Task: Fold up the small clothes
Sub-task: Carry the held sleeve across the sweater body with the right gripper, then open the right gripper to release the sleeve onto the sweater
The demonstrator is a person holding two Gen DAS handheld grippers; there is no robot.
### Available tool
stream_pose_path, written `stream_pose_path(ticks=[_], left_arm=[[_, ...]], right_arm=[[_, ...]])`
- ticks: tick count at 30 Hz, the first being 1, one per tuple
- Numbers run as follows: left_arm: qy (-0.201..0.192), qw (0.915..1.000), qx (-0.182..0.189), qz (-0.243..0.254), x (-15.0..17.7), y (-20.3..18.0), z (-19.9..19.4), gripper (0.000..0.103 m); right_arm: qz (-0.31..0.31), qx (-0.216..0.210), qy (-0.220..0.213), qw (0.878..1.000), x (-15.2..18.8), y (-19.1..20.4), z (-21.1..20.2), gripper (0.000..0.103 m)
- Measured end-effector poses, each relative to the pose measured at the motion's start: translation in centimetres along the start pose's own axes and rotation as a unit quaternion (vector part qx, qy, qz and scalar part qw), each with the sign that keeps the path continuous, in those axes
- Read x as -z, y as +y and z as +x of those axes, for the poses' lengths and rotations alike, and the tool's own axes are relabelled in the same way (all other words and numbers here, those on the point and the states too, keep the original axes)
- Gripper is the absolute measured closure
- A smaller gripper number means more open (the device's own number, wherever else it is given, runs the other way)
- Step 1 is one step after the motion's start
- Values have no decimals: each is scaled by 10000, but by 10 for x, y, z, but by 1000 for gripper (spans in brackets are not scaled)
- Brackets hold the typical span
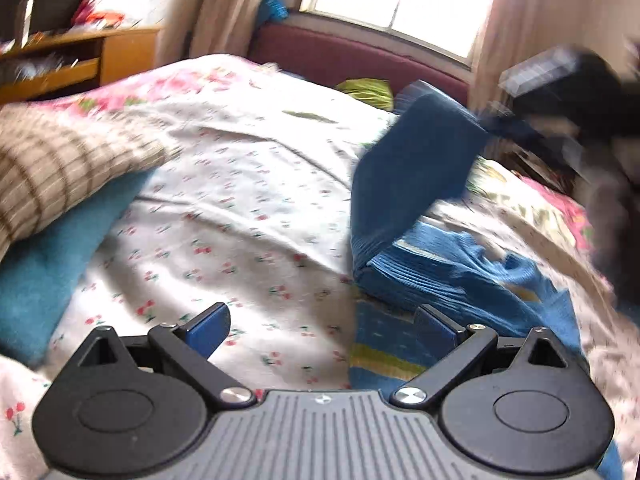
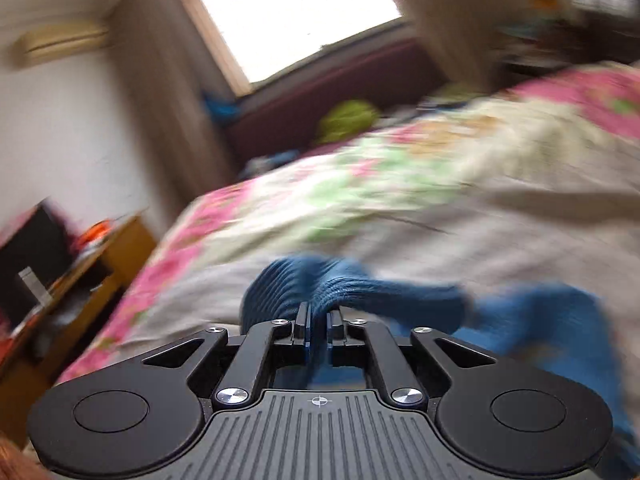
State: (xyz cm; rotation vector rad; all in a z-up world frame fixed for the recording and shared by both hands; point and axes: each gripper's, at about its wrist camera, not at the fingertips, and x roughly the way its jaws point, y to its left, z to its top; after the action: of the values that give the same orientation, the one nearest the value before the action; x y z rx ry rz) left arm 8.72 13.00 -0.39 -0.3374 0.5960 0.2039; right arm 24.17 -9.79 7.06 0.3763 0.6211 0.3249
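A blue ribbed knit garment (image 1: 424, 240) lies on the floral bedsheet (image 1: 240, 208) at the right. One part of it is lifted upward, toward the blurred right gripper (image 1: 496, 120) at the upper right. In the right wrist view my right gripper (image 2: 318, 316) is shut on a bunched edge of the blue garment (image 2: 352, 284), holding it above the bed. My left gripper (image 1: 324, 324) is open and empty, low over the sheet just left of the garment's yellow-striped hem (image 1: 384, 356).
A checked beige cloth (image 1: 60, 168) lies over a teal pillow (image 1: 48, 264) at the left. A wooden desk (image 1: 80, 56) stands at the back left. A maroon headboard (image 1: 352, 56), a green cloth (image 1: 364, 90) and a window are at the back.
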Motion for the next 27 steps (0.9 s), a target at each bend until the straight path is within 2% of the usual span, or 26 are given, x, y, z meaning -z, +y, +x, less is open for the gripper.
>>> stream_pose_path(ticks=[3, 6, 8, 12, 14, 18, 22, 24, 27], left_arm=[[41, 9990, 56, 438, 5, -21, 2, 0], [149, 9964, 18, 838, 11, -40, 6, 0], [181, 9938, -75, 1096, 16, -50, 6, 0], [198, 9879, -248, 1519, 24, -64, 6, 0], [239, 9857, -264, 1649, 27, -69, 8, 0], [301, 9838, -210, 1755, 28, -77, 9, 0], [432, 9865, 38, 1580, 16, -80, 12, 0], [424, 9870, 131, 1542, 9, -84, 14, 0], [355, 9853, 182, 1663, 0, -92, 18, 0]], right_arm=[[353, 541, 554, 9964, 31, -50, 10, 90], [731, 675, 708, 9925, 52, -81, 15, 89], [995, 495, 691, 9914, 58, -93, 14, 89], [1290, 285, 487, 9900, 54, -107, 8, 82], [1504, 238, 359, 9877, 51, -118, 6, 75], [1924, 246, 229, 9807, 49, -139, 6, 73], [2213, 468, -13, 9741, 44, -154, 2, 75], [2132, 731, -16, 9743, 41, -157, 3, 86], [1935, 1009, 11, 9759, 39, -162, -1, 87]])
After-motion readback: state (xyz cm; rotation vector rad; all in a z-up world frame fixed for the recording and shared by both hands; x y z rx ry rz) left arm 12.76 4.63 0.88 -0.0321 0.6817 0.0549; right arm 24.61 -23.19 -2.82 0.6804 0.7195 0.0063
